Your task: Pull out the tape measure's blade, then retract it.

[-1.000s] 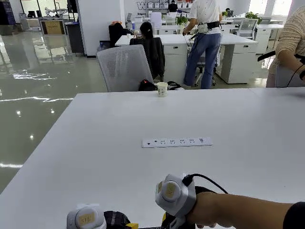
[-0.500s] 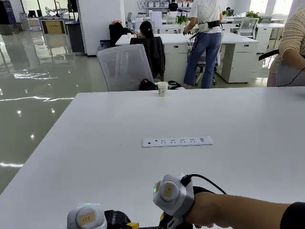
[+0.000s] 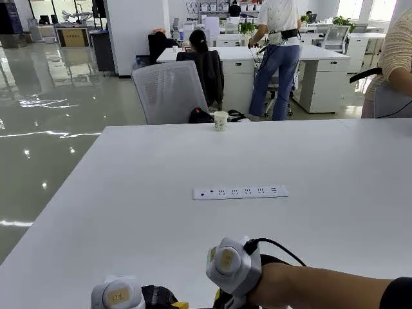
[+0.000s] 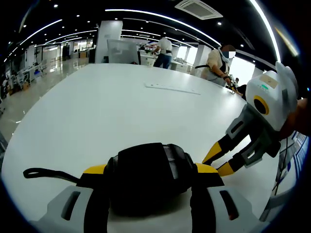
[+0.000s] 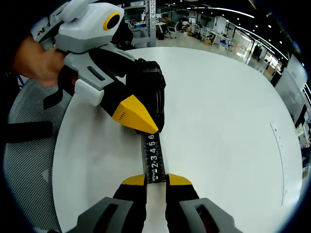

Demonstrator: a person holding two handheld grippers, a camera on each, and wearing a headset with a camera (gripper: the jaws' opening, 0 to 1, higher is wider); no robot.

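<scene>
1. Your left gripper (image 4: 150, 170) is clenched on the tape measure (image 4: 146, 177). The black case (image 5: 151, 90) sits between the two yellow-tipped jaws and touches both.
2. The case sits low over the white table (image 3: 161, 167), at the edge nearest you. I cannot tell whether it rests on the surface.
3. Your right gripper (image 5: 155, 179) is grasping the blade (image 5: 154, 155). Its jaws are pinched together on the blade's free end.
4. The blade is out only a short way and runs straight from the mouth of the case to the right jaws. The numerals 2 to 6 are readable along it.
5. The two grippers are near each other. In the left gripper view, the right gripper's yellow tips sit just beside the case.
6. In the head view, both grippers are at the bottom edge. Your forearm (image 3: 328, 286) reaches in from the right to hold the right one.
7. A white power strip (image 3: 239, 192) lies flat in the middle of the table, well apart from the grippers.
8. A paper cup (image 3: 220, 120) stands at the far edge.
</scene>
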